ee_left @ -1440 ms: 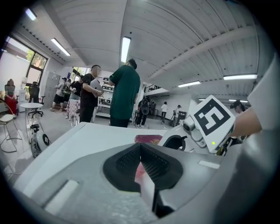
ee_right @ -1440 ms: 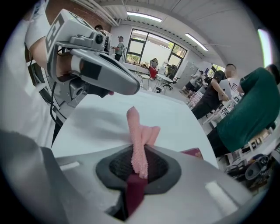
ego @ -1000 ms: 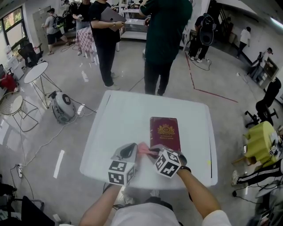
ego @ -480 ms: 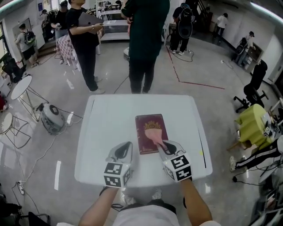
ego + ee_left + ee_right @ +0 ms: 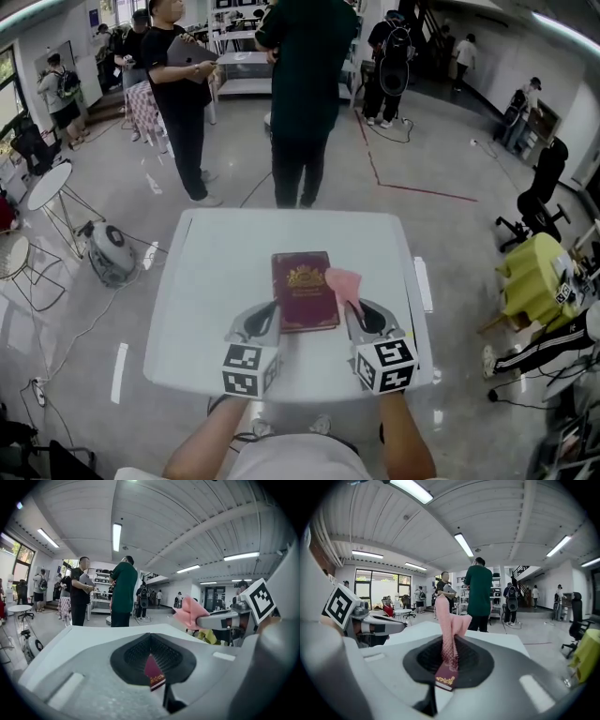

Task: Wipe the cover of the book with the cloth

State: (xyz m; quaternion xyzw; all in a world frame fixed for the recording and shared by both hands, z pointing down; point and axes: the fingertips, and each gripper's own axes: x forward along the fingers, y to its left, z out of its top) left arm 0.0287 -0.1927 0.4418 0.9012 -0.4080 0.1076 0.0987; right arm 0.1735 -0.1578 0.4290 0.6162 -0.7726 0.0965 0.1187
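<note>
The book (image 5: 304, 291) lies flat and closed, cover up, at the middle of the table (image 5: 216, 272), squared to you. It looks stiff-boarded with a smooth cover, likely to skate under a push, so pin it at a near corner. The cloth (image 5: 343, 283), soft and light, stands in a limp fold just off the book's right edge, clear of the cover. Your right gripper (image 5: 358, 311) has its jaws clamped on the cloth's lower end, a good place to hold it for wiping. Your left gripper (image 5: 262, 317) sits at the book's near left corner, jaws drawn together on nothing
</note>
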